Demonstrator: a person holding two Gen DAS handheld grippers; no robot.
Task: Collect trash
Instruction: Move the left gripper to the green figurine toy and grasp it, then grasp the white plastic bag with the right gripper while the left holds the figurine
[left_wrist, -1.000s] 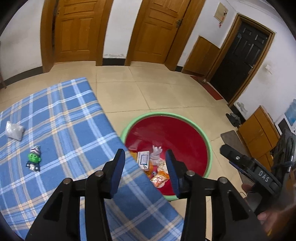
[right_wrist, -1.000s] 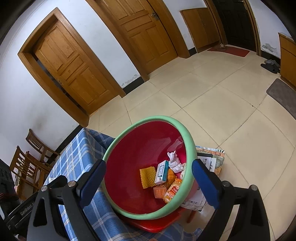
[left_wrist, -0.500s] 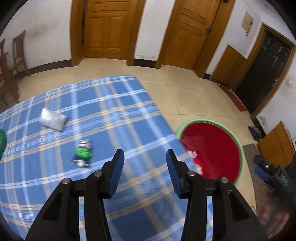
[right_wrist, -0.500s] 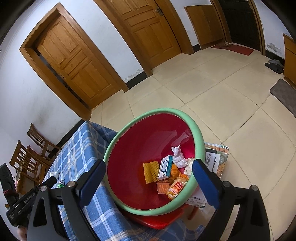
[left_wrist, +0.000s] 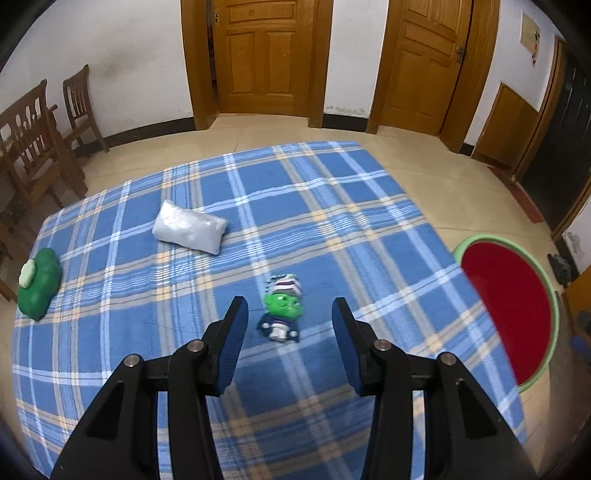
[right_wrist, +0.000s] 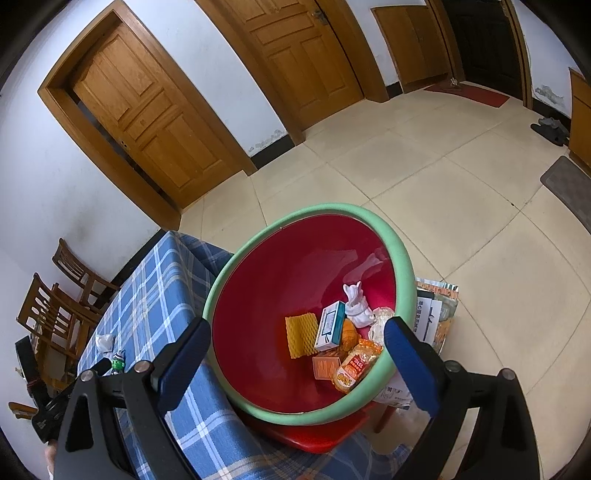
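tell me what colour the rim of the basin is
Light green, around a red inside; the basin's rim shows best in the right wrist view.

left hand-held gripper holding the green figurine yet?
No, the left hand-held gripper is open and empty, with the green figurine lying on the blue plaid cloth ahead.

A blue plaid cloth (left_wrist: 332, 206) covers the table; wooden chairs (left_wrist: 33, 147) stand just beside its far left edge, against a white wall. Panelled wooden doors (left_wrist: 264, 51) line the far wall above a pale tiled floor (right_wrist: 480, 206); a grey mat (right_wrist: 569, 184) and dark slippers (right_wrist: 552, 129) lie near the black doorway (right_wrist: 487, 40).
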